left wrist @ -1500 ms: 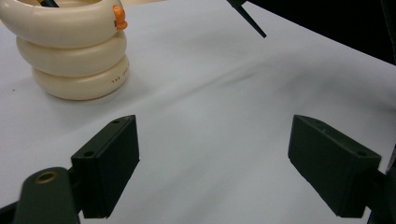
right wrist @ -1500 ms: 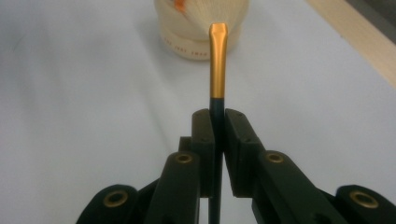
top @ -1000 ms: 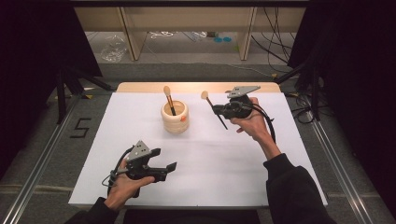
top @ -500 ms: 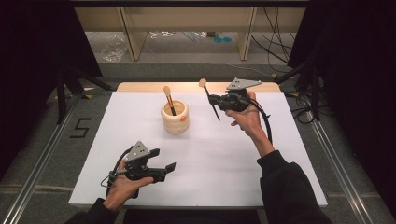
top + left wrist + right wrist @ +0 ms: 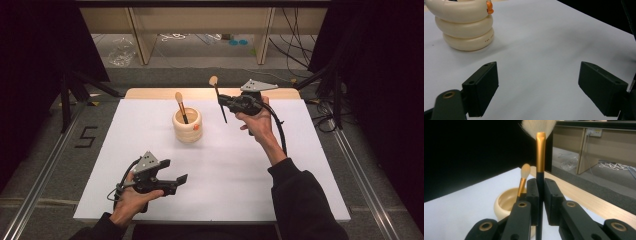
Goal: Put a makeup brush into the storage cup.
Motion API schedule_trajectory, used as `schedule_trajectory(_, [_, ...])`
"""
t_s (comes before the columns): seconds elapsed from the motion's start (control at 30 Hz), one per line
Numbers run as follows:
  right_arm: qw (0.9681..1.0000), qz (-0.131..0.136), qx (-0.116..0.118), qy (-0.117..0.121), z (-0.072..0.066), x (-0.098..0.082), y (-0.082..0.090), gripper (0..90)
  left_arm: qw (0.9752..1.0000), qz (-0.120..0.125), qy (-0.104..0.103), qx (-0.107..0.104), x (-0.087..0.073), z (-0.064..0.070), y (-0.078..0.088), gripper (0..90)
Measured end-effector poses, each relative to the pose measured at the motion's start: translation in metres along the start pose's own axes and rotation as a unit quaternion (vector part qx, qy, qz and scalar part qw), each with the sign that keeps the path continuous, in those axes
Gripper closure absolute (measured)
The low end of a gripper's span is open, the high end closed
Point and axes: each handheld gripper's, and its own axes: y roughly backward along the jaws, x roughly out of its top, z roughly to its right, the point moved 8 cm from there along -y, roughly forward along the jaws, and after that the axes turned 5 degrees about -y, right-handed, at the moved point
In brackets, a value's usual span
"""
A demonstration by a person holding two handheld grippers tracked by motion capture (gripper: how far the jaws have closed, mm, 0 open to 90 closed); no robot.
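A cream ribbed holder [image 5: 187, 126] stands on the white board [image 5: 235, 190] with one gold-and-black brush [image 5: 180, 106] upright in it. To its right, raised above the board, my right gripper [image 5: 223, 103] is shut on the black handle of a second brush [image 5: 218, 99], bristles up. The right gripper view has the jaws [image 5: 540, 192] pinching that brush [image 5: 540, 150], with the holder [image 5: 505, 205] and its brush [image 5: 523, 178] behind. My left gripper [image 5: 179, 183] rests open at the board's front left. In its own view, the left gripper [image 5: 539, 87] has nothing in it and faces the holder [image 5: 465, 27].
A wooden strip [image 5: 150, 93] runs along the board's far edge. Beyond it are shelf legs and loose cables on the floor [image 5: 200, 45]. Metal rails [image 5: 45, 175] flank the table. Black stands and curtains close in both sides.
The right gripper has carried the brush a little higher and toward the far edge, tipping it more upright. The left gripper has kept still.
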Motion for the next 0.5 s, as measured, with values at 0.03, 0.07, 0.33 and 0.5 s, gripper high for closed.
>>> schedule_trajectory(0.03, [1.0, 0.001, 0.004, -0.003, -0.002, 0.001, -0.001, 83.2, 1.0, -0.001, 0.008, -0.003, -0.001, 0.002, 0.0, 16.3])
schedule_trajectory(0.07, [1.0, 0.005, 0.004, -0.002, -0.003, 0.002, -0.003, 83.2, 0.9999, 0.0, 0.012, -0.003, -0.001, 0.002, 0.0, 16.3])
schedule_trajectory(0.33, [0.9998, 0.017, 0.011, -0.007, -0.009, 0.009, -0.018, 83.2, 0.9997, -0.002, 0.024, -0.009, -0.002, 0.004, 0.0, 16.2])
schedule_trajectory(0.5, [0.9998, 0.015, 0.01, -0.012, -0.007, 0.006, -0.024, 83.2, 0.9997, -0.005, 0.021, -0.01, -0.003, 0.004, 0.001, 16.3])
